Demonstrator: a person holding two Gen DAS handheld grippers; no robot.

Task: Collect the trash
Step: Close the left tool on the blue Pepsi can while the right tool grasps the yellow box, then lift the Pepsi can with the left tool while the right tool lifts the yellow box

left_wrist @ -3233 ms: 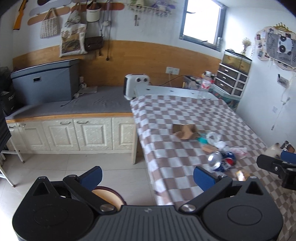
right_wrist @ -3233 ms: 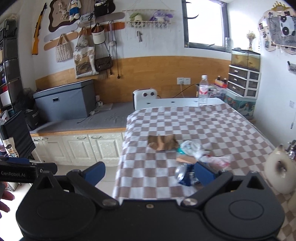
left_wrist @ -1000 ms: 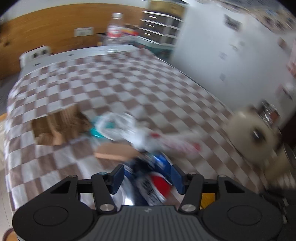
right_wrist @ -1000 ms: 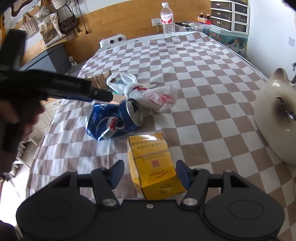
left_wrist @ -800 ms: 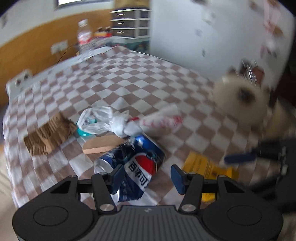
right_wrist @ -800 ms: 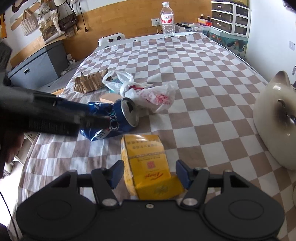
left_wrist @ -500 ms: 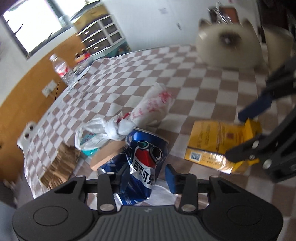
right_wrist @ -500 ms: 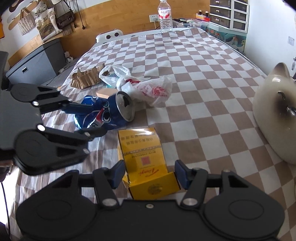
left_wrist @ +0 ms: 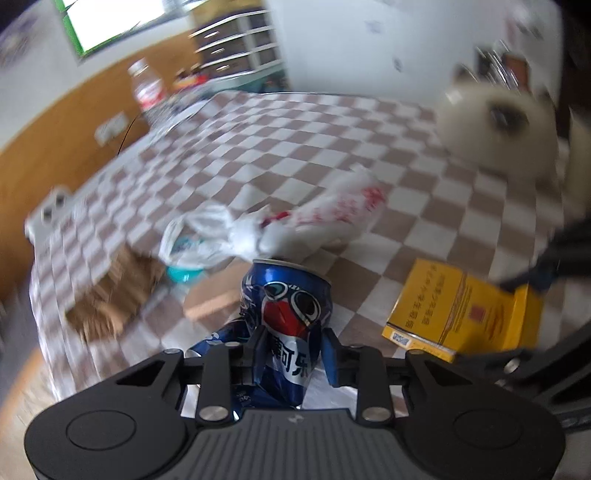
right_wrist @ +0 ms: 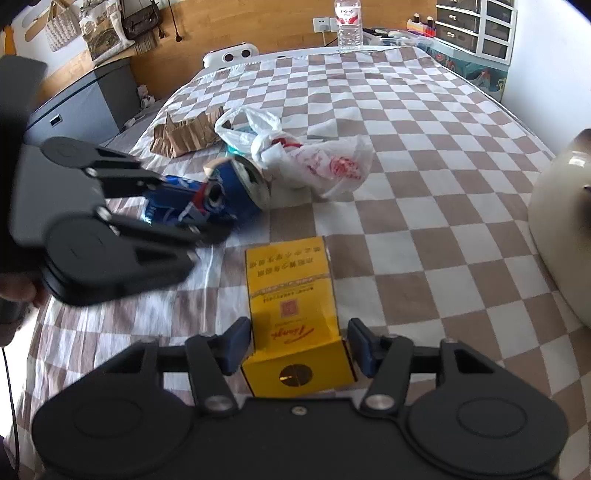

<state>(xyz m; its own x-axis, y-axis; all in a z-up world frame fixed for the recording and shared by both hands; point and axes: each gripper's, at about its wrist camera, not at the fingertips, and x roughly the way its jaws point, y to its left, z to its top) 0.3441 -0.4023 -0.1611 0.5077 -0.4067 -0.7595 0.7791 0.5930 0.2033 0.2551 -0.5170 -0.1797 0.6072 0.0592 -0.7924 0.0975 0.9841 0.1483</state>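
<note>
A crushed blue cola can (left_wrist: 288,295) lies on the checkered tablecloth (right_wrist: 424,110). My left gripper (left_wrist: 294,343) has its jaws closing on the can, with both pads against its sides. From the right wrist view the can (right_wrist: 236,184) sits between the left gripper's fingers (right_wrist: 170,184). A yellow carton (right_wrist: 291,288) lies flat just right of the can. My right gripper (right_wrist: 299,341) straddles the carton's near end, pads close beside it without pressing. A white plastic bag with red print (right_wrist: 325,162) lies behind the can.
Torn brown cardboard (right_wrist: 184,136) and a second white bag (right_wrist: 247,125) lie behind the can. A cream ceramic cat figure (right_wrist: 561,229) stands at the right edge. A water bottle (right_wrist: 349,26) stands at the table's far end. A hand (right_wrist: 18,291) holds the left gripper.
My left gripper came down over the can, rolled, and narrowed its jaws until they met it. My right gripper stayed over the yellow carton, its fingers drawing in slightly.
</note>
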